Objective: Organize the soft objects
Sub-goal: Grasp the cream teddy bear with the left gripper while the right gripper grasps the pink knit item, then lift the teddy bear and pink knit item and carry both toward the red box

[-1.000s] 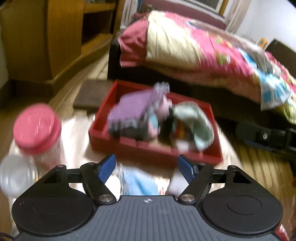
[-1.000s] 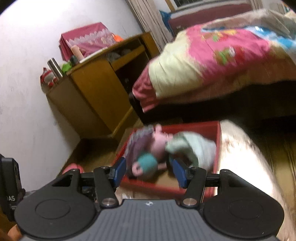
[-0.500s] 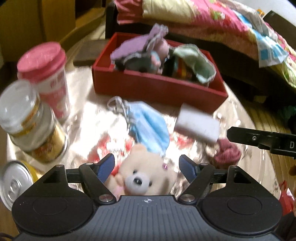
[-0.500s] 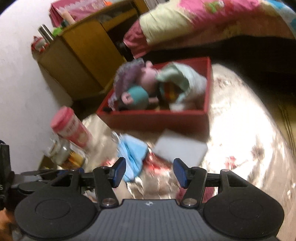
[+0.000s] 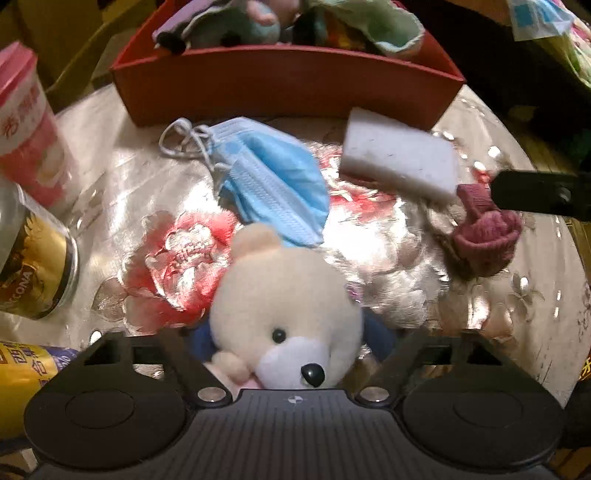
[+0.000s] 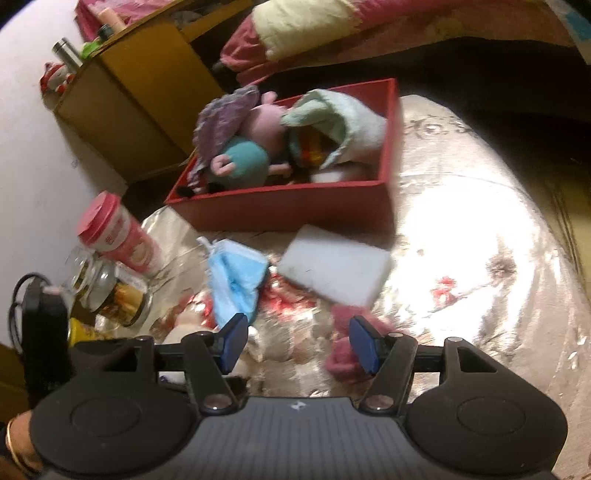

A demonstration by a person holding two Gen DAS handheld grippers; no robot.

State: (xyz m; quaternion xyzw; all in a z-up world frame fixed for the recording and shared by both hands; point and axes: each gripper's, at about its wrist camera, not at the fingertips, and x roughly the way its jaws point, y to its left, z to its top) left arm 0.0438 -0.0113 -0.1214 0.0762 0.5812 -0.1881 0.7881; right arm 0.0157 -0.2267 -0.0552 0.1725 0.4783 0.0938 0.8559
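A cream teddy bear [image 5: 284, 310] lies on the shiny table, its head between the open fingers of my left gripper [image 5: 291, 341], which stand on either side of it. Beyond it lie a blue face mask [image 5: 269, 181], a white sponge [image 5: 399, 158] and a maroon knitted piece [image 5: 484, 232]. A red box [image 5: 288, 85] at the back holds several soft toys and cloths. My right gripper [image 6: 299, 343] is open and empty above the maroon piece [image 6: 343, 354], with the mask [image 6: 232, 280], the sponge [image 6: 336, 266] and the box [image 6: 295, 210] ahead.
A pink-lidded cup [image 5: 26, 125], a glass jar [image 5: 33, 266] and a yellow can [image 5: 22, 376] stand at the table's left. The right gripper's black finger [image 5: 539, 192] reaches in from the right. A wooden cabinet [image 6: 129, 92] and a bed [image 6: 369, 29] lie beyond the table.
Both grippers have dropped toward the table. The left one has closed in on the teddy bear, whose head now sits between its fingers. The right one has come down over the maroon piece.
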